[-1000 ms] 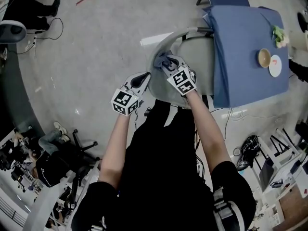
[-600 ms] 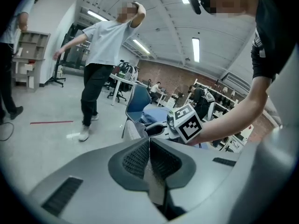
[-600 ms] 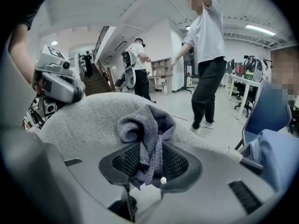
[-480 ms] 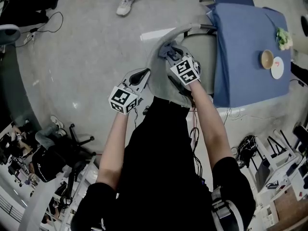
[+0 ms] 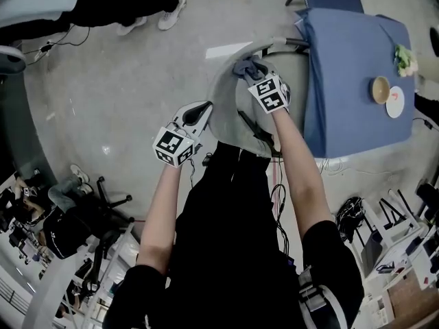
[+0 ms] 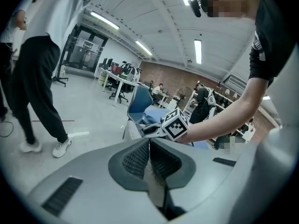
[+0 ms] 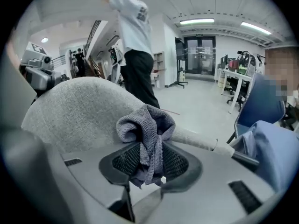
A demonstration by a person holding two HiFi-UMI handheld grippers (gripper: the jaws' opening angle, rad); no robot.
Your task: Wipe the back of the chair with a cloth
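The grey fabric chair back [image 5: 225, 112] stands in front of me, its top rim curving away. My right gripper [image 5: 250, 74] is shut on a bunched grey cloth [image 5: 244, 66] and holds it against the far top of the chair back. In the right gripper view the cloth [image 7: 145, 127] hangs crumpled between the jaws, right in front of the chair back [image 7: 77, 111]. My left gripper [image 5: 203, 108] hovers by the chair back's left edge. Its jaws are shut with nothing between them in the left gripper view [image 6: 149, 158].
A table under a blue cloth [image 5: 346, 74] stands right beside the chair, with a bowl [image 5: 378, 87] and a plate [image 5: 394, 101] on it. A person [image 5: 116, 5] walks past at the top left. A black office chair [image 5: 82, 221] and floor cables [image 5: 278, 197] lie near me.
My right gripper has slid the cloth farther away along the chair back's top. A person has walked into view at the top left. The left gripper barely moved.
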